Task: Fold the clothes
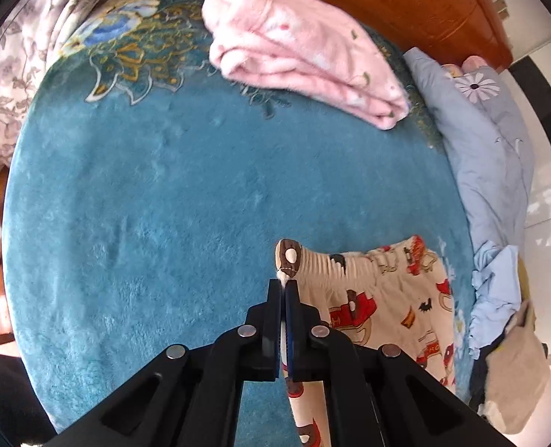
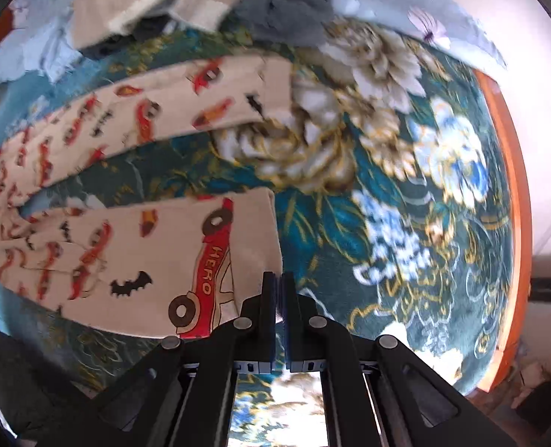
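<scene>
The car-print pants [image 1: 383,298] lie flat on the blue blanket [image 1: 163,205], low and to the right in the left view. The left gripper [image 1: 283,287] pinches the waistband corner tight. In the right view the two legs spread apart on the left side, not folded yet. The right gripper [image 2: 278,279] sits at the near leg's hem, squeezed almost closed, but I cannot tell if cloth is inside. A pink garment [image 1: 298,48] rests already folded at the top. More clothes [image 2: 186,3] wait in a messy heap, so I think lots of folding is left.
</scene>
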